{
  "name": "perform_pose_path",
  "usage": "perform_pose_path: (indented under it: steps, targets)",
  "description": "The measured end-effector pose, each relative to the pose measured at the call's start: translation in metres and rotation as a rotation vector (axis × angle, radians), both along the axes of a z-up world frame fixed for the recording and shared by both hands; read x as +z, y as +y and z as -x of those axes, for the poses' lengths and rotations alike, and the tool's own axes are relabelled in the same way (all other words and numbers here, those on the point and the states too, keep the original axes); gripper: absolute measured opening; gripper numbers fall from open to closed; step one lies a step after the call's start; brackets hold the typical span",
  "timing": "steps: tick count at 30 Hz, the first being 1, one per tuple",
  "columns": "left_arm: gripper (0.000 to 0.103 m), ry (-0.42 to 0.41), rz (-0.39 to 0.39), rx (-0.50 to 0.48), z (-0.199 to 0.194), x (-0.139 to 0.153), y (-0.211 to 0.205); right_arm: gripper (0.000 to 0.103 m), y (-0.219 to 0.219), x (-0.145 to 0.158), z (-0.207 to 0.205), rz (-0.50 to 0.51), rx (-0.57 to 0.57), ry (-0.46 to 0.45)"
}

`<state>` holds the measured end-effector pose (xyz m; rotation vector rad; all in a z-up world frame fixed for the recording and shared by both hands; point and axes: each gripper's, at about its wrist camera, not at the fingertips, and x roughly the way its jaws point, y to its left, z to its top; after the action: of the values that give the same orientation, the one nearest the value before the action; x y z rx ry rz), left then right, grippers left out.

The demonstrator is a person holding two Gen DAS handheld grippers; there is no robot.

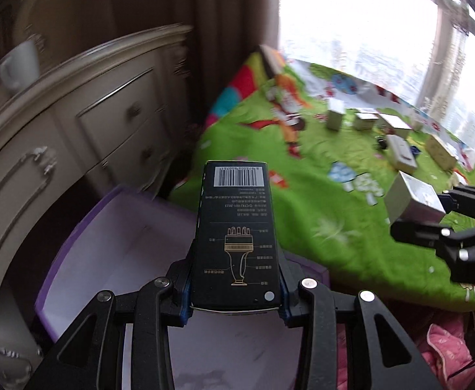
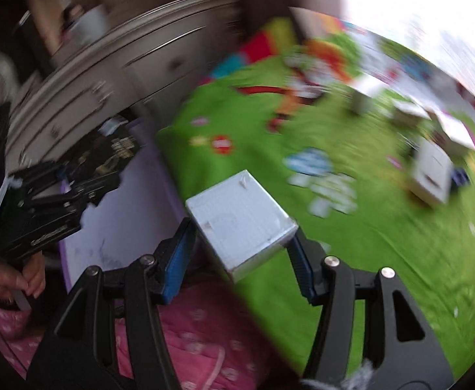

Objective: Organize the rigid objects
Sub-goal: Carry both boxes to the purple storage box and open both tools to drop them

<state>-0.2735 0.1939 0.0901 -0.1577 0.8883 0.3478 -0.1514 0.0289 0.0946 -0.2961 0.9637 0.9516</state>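
My left gripper (image 1: 237, 260) is shut on a tall black box (image 1: 237, 201) with a barcode and a gold drawing, held above a purple-rimmed bin (image 1: 107, 227) with a white inside. At the right edge of that view, my right gripper (image 1: 432, 214) carries a small silver-white box (image 1: 410, 200). In the right wrist view, the right gripper (image 2: 242, 230) is shut on that silver-white box (image 2: 237, 208) over the edge of the green mat. The left gripper (image 2: 84, 178) with the black box (image 2: 114, 152) hangs over the purple bin (image 2: 130, 201). Both views are motion-blurred.
A cream dresser (image 1: 74, 113) with a white mug (image 1: 19, 65) stands behind the bin. The green play mat (image 1: 302, 201) holds several scattered white boxes (image 1: 400, 152). Pink patterned cloth (image 2: 205, 334) lies near me. A hand (image 2: 13, 279) grips the left tool.
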Motion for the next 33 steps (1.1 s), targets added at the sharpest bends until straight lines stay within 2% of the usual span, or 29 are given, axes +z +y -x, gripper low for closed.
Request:
perform_pose_path:
  steps: [3,9,14,17,21,23,25,27,30,33]
  targets:
    - [0.04,0.019,0.006,0.045,0.018,-0.007,0.014,0.061,0.036,0.003,0.028,0.019,0.11,-0.047]
    - [0.04,0.061,-0.003,0.149,0.05,-0.025,0.045,0.061,0.084,-0.012,0.072,0.077,0.261,-0.059]
    - [0.04,0.067,-0.006,0.233,0.074,-0.032,0.068,0.061,0.109,-0.022,0.113,0.108,0.388,-0.094]
    - [0.04,0.064,-0.028,0.256,0.081,-0.032,0.074,0.061,0.115,-0.026,0.132,0.103,0.445,-0.091]
    - [0.041,0.05,-0.015,0.282,0.085,-0.034,0.084,0.061,0.122,-0.031,0.152,0.106,0.508,-0.114]
    - [0.046,0.054,-0.021,0.301,0.087,-0.034,0.086,0.063,0.121,-0.03,0.158,0.087,0.525,-0.131]
    - [0.072,0.065,-0.027,0.318,0.085,-0.036,0.089,0.073,0.12,-0.025,0.158,0.068,0.515,-0.149]
    - [0.082,0.064,-0.033,0.326,0.086,-0.036,0.09,0.083,0.115,-0.02,0.154,0.025,0.496,-0.139]
    - [0.083,0.056,-0.054,0.33,0.085,-0.033,0.088,0.084,0.105,-0.013,0.142,-0.049,0.46,-0.084]
    - [0.083,0.029,-0.074,0.328,0.082,-0.026,0.081,0.085,0.095,-0.011,0.126,-0.074,0.394,-0.062]
